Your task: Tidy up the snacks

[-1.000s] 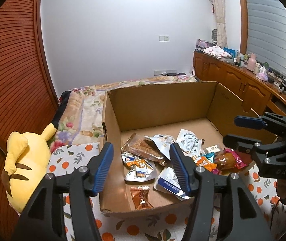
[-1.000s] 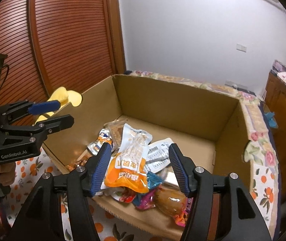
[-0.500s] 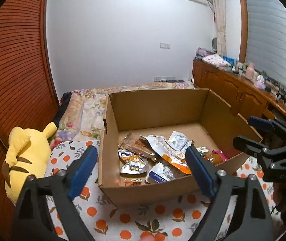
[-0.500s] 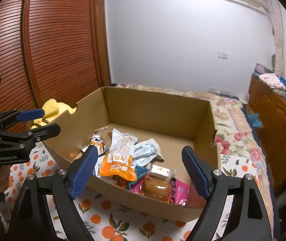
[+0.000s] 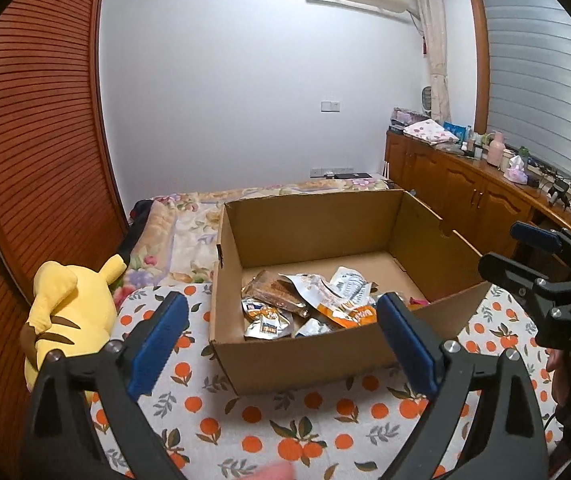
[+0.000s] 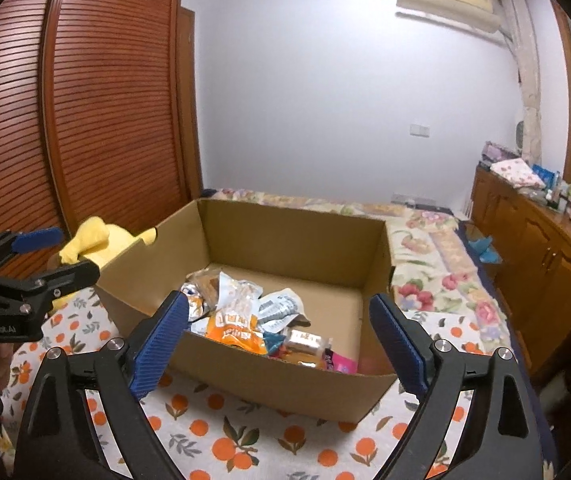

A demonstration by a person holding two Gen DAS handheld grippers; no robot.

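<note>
Matt cardboard box (image 5: 305, 356), glossy foil snack packets (image 5: 269, 322), slatted wooden doors (image 5: 33, 160)

Both grippers held wide apart, nothing in either

The left gripper (image 5: 283, 338) hovers level with its jaws spread wide and empty, blue pads (image 5: 160, 338) facing inward. The right gripper (image 6: 279, 334) hangs alongside at matching height, jaws equally wide, gripping nothing; each shows side-on in the other's view.

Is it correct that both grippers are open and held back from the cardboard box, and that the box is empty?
Not entirely. Both the left gripper and the right gripper are open and held back from the cardboard box, but the box is not empty: snack packets lie piled on its floor, as the right wrist view shows.
</note>
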